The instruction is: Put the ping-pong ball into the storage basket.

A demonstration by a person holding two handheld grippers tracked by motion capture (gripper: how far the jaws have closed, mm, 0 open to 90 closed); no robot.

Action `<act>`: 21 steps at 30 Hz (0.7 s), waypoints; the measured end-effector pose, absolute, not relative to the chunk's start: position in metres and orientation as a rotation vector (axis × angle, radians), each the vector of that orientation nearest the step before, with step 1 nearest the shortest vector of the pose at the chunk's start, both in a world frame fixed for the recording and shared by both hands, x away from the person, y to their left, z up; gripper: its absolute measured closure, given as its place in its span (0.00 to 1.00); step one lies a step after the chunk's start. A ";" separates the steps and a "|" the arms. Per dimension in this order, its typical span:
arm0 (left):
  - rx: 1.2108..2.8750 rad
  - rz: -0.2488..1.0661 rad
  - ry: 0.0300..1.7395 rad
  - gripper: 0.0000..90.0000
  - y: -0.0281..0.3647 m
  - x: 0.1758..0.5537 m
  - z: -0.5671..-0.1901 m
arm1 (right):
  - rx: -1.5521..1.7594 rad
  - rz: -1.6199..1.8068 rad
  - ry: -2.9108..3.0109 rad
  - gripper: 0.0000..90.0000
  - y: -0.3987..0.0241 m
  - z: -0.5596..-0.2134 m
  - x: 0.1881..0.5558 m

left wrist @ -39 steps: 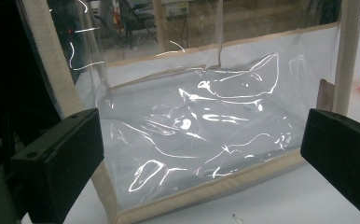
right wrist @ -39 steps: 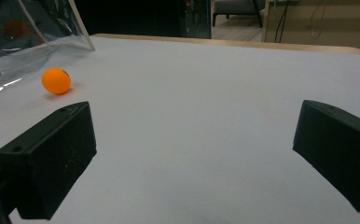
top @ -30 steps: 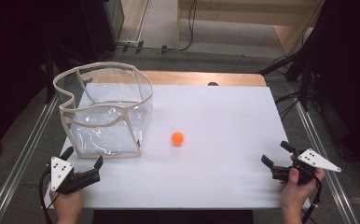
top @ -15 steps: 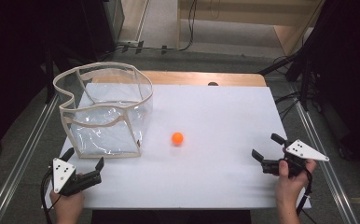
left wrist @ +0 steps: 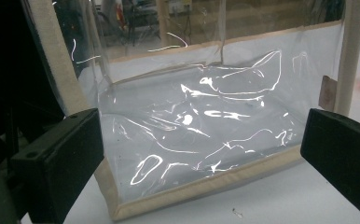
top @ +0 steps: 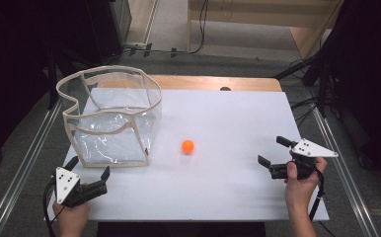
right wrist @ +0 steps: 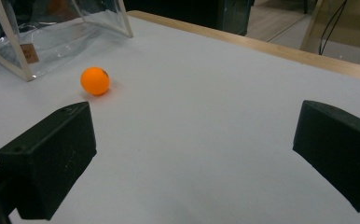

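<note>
Right now the orange ball (top: pixel 188 146) is lying loose on the white table (top: pixel 228 187), just beside the clear bag (top: pixel 110 118) that is standing open-topped, probably to receive it. You are holding your right gripper (top: pixel 274 157) low, jaws spread, aiming toward the ball; it has been moving inward from the table's edge. Your left gripper (top: pixel 89 173) is staying put, jaws spread, facing the bag.

A white table (top: pixel 228 123) with a wooden strip (top: pixel 213 82) along its far edge stands on a grey floor (top: pixel 20 148). Metal rails (top: pixel 346 173) flank both sides. Beyond, black cables (top: pixel 198 29) trail past light wooden furniture (top: pixel 257 19) amid dark surroundings.
</note>
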State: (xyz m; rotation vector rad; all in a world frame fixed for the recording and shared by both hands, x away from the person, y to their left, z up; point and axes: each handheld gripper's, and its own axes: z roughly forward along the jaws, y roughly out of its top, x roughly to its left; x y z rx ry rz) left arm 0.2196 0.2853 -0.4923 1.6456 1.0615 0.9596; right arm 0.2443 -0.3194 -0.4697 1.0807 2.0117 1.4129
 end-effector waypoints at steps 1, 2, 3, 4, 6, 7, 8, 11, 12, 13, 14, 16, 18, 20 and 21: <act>1.647 0.960 1.061 0.00 0.285 0.220 -0.492 | 1.075 1.414 2.014 0.00 -0.319 -0.468 0.246; 1.648 0.959 1.062 0.00 0.285 0.220 -0.492 | 1.076 1.416 2.019 0.00 -0.318 -0.467 0.247; 1.649 0.959 1.062 0.00 0.285 0.220 -0.492 | 1.068 1.415 2.024 0.00 -0.317 -0.466 0.248; 1.650 0.960 1.062 0.00 0.285 0.220 -0.492 | 1.066 1.414 2.030 0.00 -0.316 -0.464 0.249; 1.652 0.961 1.062 0.00 0.285 0.220 -0.492 | 1.056 1.411 2.041 0.00 -0.314 -0.462 0.251; 1.652 0.961 1.062 0.00 0.285 0.219 -0.492 | 1.050 1.413 2.046 0.00 -0.312 -0.461 0.252; 1.650 0.960 1.063 0.00 0.285 0.220 -0.492 | 1.046 1.413 2.054 0.00 -0.311 -0.460 0.253; 1.650 0.960 1.063 0.00 0.285 0.220 -0.492 | 1.031 1.403 2.079 0.00 -0.308 -0.457 0.257; 1.650 0.961 1.063 0.00 0.285 0.220 -0.492 | 1.032 1.402 2.090 0.00 -0.306 -0.456 0.258; 1.648 0.960 1.063 0.00 0.285 0.220 -0.492 | 1.025 1.398 2.098 0.00 -0.305 -0.455 0.259; 1.646 0.960 1.062 0.00 0.285 0.220 -0.492 | 1.027 1.392 2.107 0.00 -0.304 -0.454 0.260; 1.650 0.961 1.062 0.00 0.285 0.220 -0.492 | 1.017 1.390 2.118 0.00 -0.301 -0.452 0.263; 1.653 0.962 1.061 0.00 0.285 0.220 -0.492 | 1.011 1.382 2.132 0.00 -0.299 -0.450 0.265; 1.651 0.961 1.062 0.00 0.285 0.220 -0.492 | 1.003 1.377 2.143 0.00 -0.296 -0.448 0.268; 1.649 0.960 1.063 0.00 0.285 0.220 -0.492 | 1.000 1.375 2.152 0.00 -0.294 -0.447 0.269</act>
